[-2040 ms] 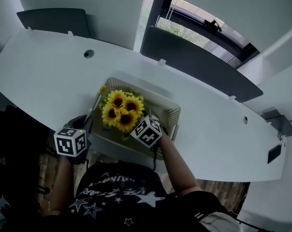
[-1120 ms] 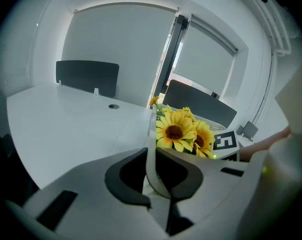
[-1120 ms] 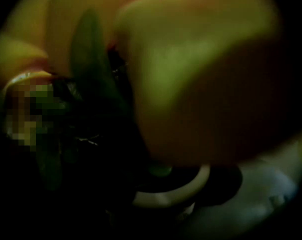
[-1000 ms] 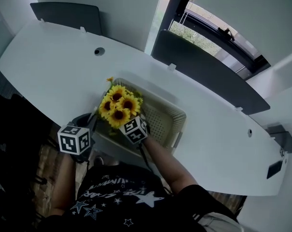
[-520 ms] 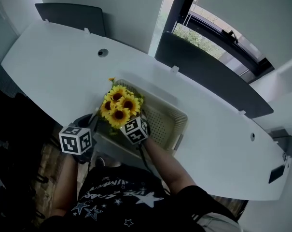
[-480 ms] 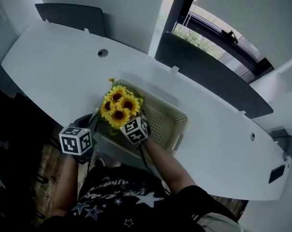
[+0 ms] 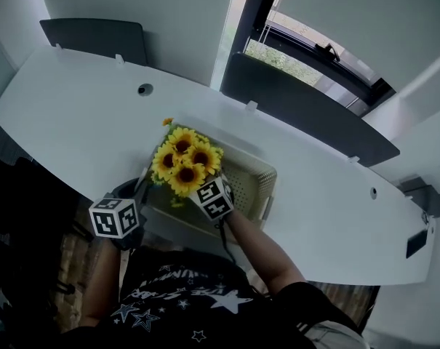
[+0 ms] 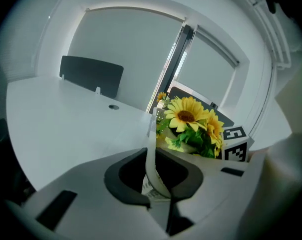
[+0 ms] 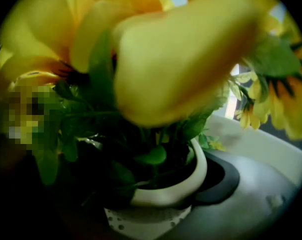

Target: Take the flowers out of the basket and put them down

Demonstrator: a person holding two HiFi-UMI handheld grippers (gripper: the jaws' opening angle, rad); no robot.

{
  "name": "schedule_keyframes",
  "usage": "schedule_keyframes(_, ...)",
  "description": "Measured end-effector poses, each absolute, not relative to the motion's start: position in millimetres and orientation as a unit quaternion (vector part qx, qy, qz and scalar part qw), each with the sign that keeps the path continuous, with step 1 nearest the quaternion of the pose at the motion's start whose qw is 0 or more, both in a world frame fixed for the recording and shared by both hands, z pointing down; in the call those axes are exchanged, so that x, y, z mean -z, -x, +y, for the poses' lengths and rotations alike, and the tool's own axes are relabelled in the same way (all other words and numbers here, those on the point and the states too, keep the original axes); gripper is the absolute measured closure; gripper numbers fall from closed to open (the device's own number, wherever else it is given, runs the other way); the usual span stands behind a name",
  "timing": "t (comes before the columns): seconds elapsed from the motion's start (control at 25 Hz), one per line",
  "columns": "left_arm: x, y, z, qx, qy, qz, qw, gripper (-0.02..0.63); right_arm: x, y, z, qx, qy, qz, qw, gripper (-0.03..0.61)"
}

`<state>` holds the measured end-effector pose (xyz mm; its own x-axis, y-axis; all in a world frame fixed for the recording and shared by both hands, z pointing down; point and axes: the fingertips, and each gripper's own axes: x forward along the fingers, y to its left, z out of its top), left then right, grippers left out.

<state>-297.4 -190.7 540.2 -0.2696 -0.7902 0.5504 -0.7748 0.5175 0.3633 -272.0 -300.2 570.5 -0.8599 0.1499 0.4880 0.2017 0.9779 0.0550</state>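
White desk [image 7: 67, 115] carried a cream perforated basket [image 7: 254, 182] at the person's edge. Sunflowers [image 7: 185, 162] sat over the basket's left end, in a white pot [image 9: 193, 179]. Right gripper [image 9: 151, 204] was clamped on that pot. Left gripper [image 8: 159, 196] was nearly closed, pinching the basket's thin wall. Sticker [image 8: 150, 190] on that wall: print unreadable. Marker cubes [image 7: 114, 219]: square codes only.

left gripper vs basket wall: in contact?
Touching. The left gripper view shows the left gripper with its jaws closed on the thin white wall of the basket, which stands pinched between them.
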Motion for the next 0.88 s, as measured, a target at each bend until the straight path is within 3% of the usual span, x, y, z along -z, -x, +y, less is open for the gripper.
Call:
schedule_keyframes(0.56,-521,306,-192,-0.018,-0.599,-0.737,0.313,0.503,-485,255,-312,0.009,-0.018,-0.976,0.218,0.058)
schedule_keyframes(0.88,-493,316,-180,-0.002,-0.638,-0.72,0.271,0.502,-461,235,-299,-0.018,-0.085,-0.978,0.191,0.058)
